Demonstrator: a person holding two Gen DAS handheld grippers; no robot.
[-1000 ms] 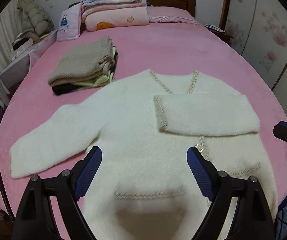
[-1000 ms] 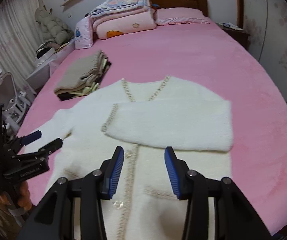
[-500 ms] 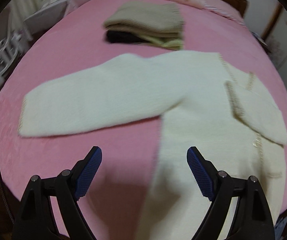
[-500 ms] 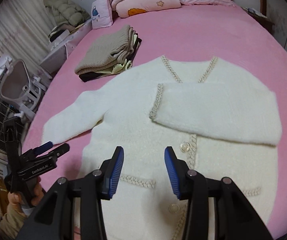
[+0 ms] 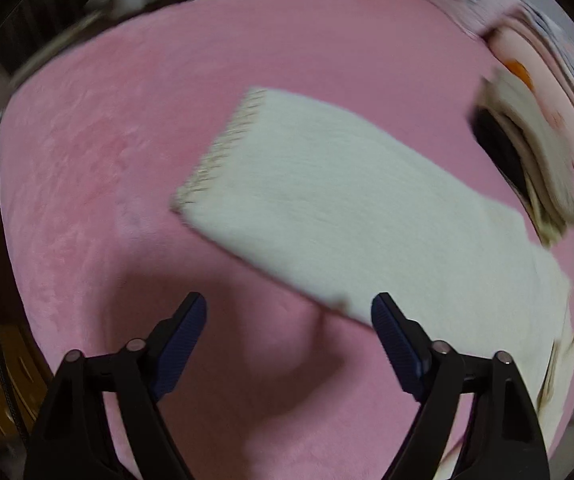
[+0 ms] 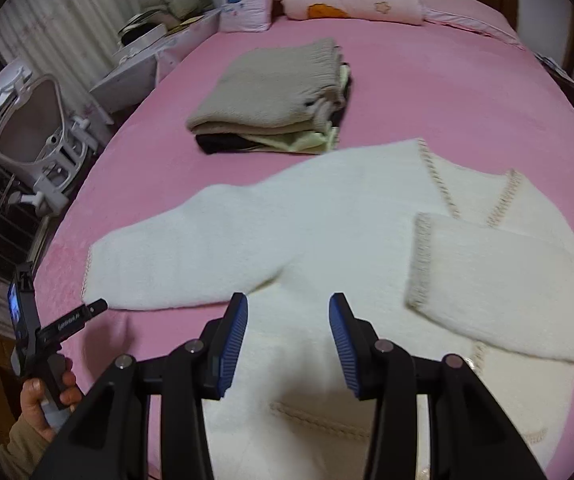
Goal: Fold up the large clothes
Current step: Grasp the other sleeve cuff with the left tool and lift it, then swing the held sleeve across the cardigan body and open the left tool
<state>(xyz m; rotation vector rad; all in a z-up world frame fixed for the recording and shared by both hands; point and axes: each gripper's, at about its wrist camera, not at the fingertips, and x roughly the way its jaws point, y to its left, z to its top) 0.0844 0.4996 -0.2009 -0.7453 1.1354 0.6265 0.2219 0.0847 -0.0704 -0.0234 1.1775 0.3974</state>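
A cream knit cardigan [image 6: 327, 248] lies face up on a pink bed [image 6: 427, 92], one sleeve [image 6: 499, 284] folded across the chest and the other sleeve [image 5: 327, 192] stretched flat toward the bed's edge. The left tool [image 5: 287, 340] hovers with its jaws spread wide and empty just short of that sleeve's trimmed cuff [image 5: 215, 152]; the view is smeared by motion, so whether a finger [image 5: 395, 344] brushes the sleeve's near edge cannot be told. The right tool [image 6: 287, 344] hangs released and empty over the cardigan's lower front, touching nothing. The step in hand appears to be the second sleeve fold. Done well, the left tool would likely come low and bite both layers of the cuff near its middle, lift only enough to clear the pile, and carry it across to mirror the first sleeve, while the right tool steadies the body so the shoulder line holds. A stack of folded clothes [image 6: 275, 100] sits beyond the shoulder, close enough to snag a careless swing.
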